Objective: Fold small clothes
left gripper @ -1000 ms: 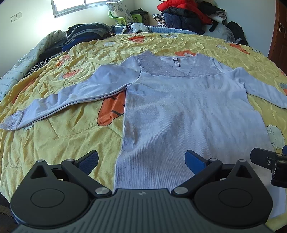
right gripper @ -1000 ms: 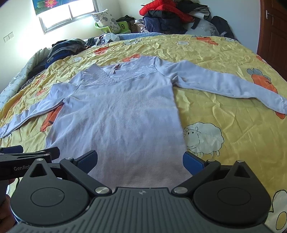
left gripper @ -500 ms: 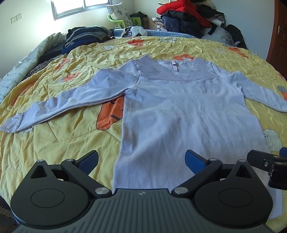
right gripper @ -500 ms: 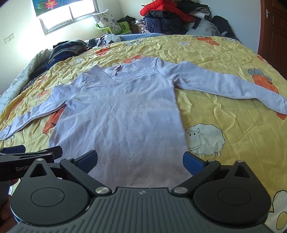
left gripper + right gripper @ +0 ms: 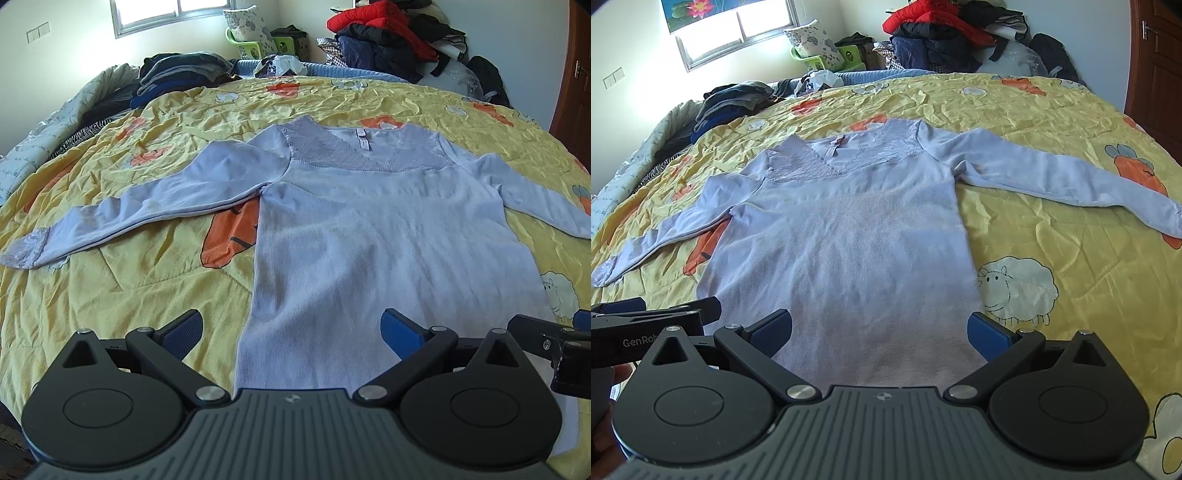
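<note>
A pale lilac long-sleeved top (image 5: 369, 236) lies flat and face up on the yellow bedspread (image 5: 122, 280), both sleeves spread out to the sides; it also shows in the right wrist view (image 5: 849, 243). My left gripper (image 5: 291, 328) is open and empty, hovering over the top's hem near its left edge. My right gripper (image 5: 879, 326) is open and empty over the hem towards its right edge. Each gripper shows at the edge of the other's view: the right one (image 5: 554, 339) and the left one (image 5: 650, 321).
A pile of folded dark clothes (image 5: 177, 74) sits at the bed's far left. A heap of red and dark jackets (image 5: 388, 33) lies at the far right. A wooden door (image 5: 1156, 66) stands on the right. The sleeve cuffs (image 5: 26, 251) (image 5: 1171, 221) reach towards the bed's sides.
Both grippers have drawn back slightly and tilted up, so the top appears lower and farther in view. The top has not moved. Both grippers stay open.
</note>
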